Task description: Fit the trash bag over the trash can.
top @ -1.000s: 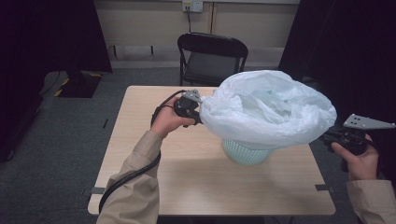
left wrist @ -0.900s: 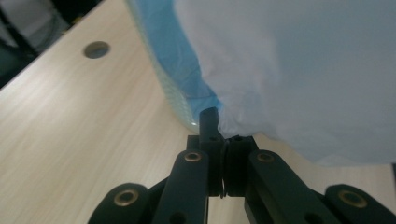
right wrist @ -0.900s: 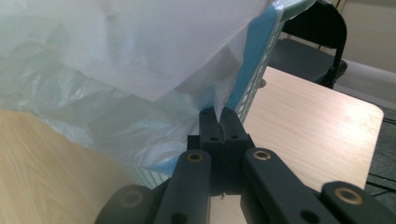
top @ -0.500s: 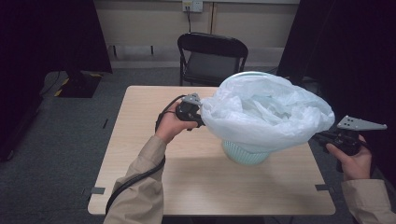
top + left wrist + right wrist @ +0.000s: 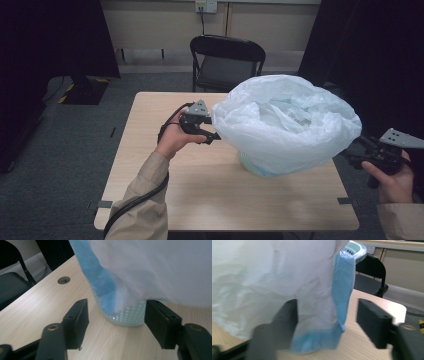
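- White plastic bag sits draped over a pale mesh basket, right of centre on the worktop. The mouth billows wide and its sides hang down over the rim almost to the base, so the job looks like lining the basket.
- In the left gripper view the basket's lattice foot shows below the bag's hem, with a blue fold of film lying against the side.
- Left gripper is just beside the bag's left edge, jaws spread, nothing between them. They have just opened, so the film appears to have been let go once pulled down.
- Right gripper hovers off the worktop's right edge, near the bag's right side, jaws likewise spread and just opened; bag film hangs ahead of them, unpinched.
- Against the earlier frames: the bag's left edge was at the left gripper then; now it hangs free, and the bag sits lower and fuller over the basket.
- Black chair stands behind the worktop.
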Demonstrator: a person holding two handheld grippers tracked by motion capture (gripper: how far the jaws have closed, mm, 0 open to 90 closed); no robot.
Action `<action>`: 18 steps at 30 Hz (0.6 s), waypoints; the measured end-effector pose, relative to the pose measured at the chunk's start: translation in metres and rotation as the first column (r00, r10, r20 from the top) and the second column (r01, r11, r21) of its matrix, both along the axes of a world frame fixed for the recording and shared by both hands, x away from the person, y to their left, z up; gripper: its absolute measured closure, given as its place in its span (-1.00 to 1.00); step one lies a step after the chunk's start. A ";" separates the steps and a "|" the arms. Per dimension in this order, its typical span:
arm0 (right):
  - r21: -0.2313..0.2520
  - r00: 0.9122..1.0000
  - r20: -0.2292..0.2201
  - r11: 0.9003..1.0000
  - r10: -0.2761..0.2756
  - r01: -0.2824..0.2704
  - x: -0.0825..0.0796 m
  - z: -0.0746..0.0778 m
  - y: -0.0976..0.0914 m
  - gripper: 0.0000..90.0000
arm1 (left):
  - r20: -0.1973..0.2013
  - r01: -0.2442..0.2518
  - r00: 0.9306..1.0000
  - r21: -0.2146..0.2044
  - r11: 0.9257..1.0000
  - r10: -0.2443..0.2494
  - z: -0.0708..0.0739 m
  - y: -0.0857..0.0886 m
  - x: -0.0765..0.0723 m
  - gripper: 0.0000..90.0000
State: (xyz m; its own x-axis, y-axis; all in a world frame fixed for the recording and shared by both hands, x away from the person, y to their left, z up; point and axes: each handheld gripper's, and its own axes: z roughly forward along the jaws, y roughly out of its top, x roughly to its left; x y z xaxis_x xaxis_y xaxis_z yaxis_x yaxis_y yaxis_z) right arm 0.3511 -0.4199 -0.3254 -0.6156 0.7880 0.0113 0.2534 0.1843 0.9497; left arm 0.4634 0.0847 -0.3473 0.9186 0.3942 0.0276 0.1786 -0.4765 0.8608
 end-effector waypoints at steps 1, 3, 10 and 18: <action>-0.005 1.000 -0.004 1.000 -0.004 0.004 -0.003 0.002 0.000 -0.39 | 0.001 -0.002 1.000 0.000 1.000 0.002 0.000 0.003 -0.003 -0.30; -0.017 1.000 0.011 1.000 -0.010 0.010 -0.010 0.007 -0.001 -0.46 | 0.005 -0.013 1.000 -0.011 1.000 0.013 -0.001 0.009 -0.008 -0.34; -0.015 0.999 0.039 1.000 -0.027 0.028 -0.030 0.024 -0.006 -0.63 | -0.017 -0.023 1.000 -0.063 0.998 0.022 -0.009 0.026 -0.029 -0.48; -0.002 0.995 0.095 0.999 0.042 -0.042 -0.058 0.062 -0.001 -0.77 | -0.042 -0.023 0.999 -0.093 0.995 0.019 -0.028 0.038 -0.063 -0.58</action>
